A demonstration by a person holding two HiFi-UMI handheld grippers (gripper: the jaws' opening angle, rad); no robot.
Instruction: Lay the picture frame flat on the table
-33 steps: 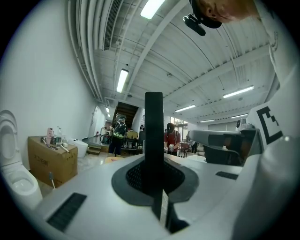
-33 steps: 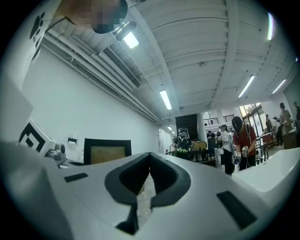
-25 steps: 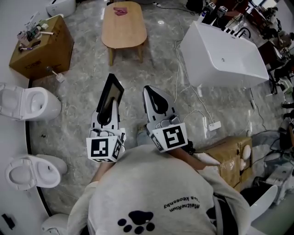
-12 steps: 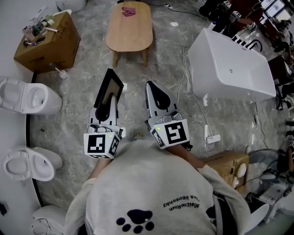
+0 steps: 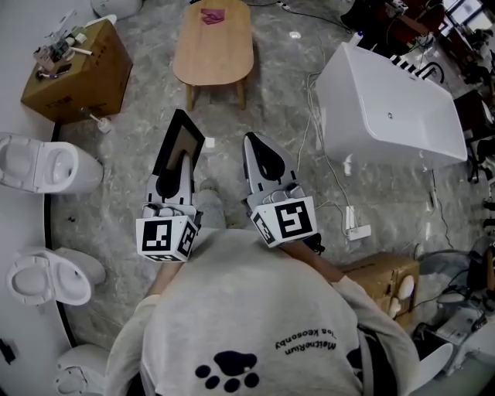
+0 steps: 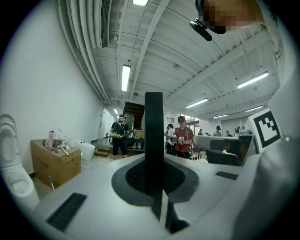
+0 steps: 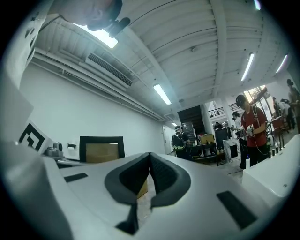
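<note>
My left gripper [image 5: 176,172] has its fingers [image 6: 174,180] clamped narrow on the picture frame [image 5: 179,147]. In the left gripper view I see the frame [image 6: 153,136] edge-on, a dark bar standing straight up from the grip.

The coming move turns on the oval wooden surface [image 5: 213,48]. The frame hangs over the floor [image 5: 124,178] on the near side of that surface, well apart from it and nowhere in contact. Its long axis runs out from my fingers toward the near end of the surface. Its far edge is the closest part of my load to the surface.

The frame's face stands roughly at right angles to the flat top. I judge it needs carrying forward over the near end, then a roll of the left hand through about a quarter turn, so the face comes down level.

My right gripper [image 5: 259,155] sits beside the left on the same near side, its tip about as far from the surface as the frame's far edge. Its fingers [image 7: 161,176] are pressed together with nothing between them. From the right gripper view I see the frame's face [image 7: 101,152], black border around a tan panel.

A small pink thing [image 5: 210,14] lies at the far end of the surface, so I'd aim for the near end.
</note>
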